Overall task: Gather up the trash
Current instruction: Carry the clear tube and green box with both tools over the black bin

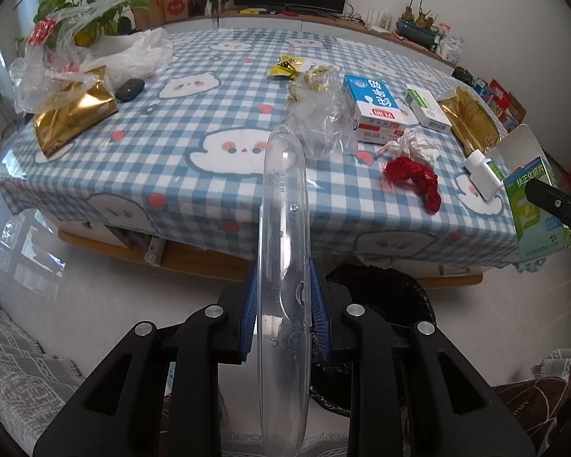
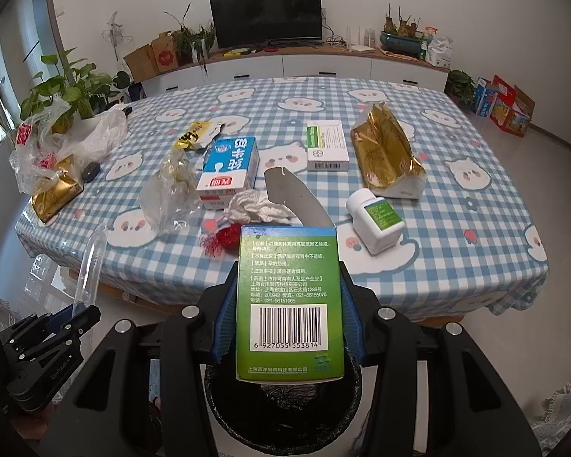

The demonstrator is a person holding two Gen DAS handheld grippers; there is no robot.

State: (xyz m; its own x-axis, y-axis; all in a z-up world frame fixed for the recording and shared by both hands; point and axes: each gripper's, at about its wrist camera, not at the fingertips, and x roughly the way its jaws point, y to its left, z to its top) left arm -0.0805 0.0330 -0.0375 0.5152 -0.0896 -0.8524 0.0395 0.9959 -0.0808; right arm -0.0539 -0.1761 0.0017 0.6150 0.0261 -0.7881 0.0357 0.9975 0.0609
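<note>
Trash is held in both claws, in front of the bench's near edge. Left claw [image 1: 283,304] pinches a long clear plastic shell [image 1: 283,228] between its blue pads, the shell standing on edge and reaching up past the bench's rim. Right claw [image 2: 287,304] grips a green medicine carton [image 2: 288,297] by its sides, barcode face toward the camera, its top flap open; the carton hangs directly above a black-lined bin [image 2: 285,400] on the floor.

More trash lies on the bench [image 2: 476,228], which wears a blue checked cloth with cartoon faces. Nearest the edge sit a red tangle of thread [image 2: 226,242] and, touching it, a crumpled white tissue [image 2: 257,205]. Just beside that, a white pill bottle [image 2: 375,219] with a green label lies on its side. Behind them are a crumpled clear wrapper [image 2: 171,194], a blue and white milk carton [image 2: 230,167], a white and green medicine box [image 2: 327,144] and a gold foil pack [image 2: 388,152]. A yellow snack wrapper [image 2: 196,135] lies further back. At the far left corner, loose plastic bags [image 2: 76,137] heap around what looks like a second gold pack [image 2: 55,192].
</note>
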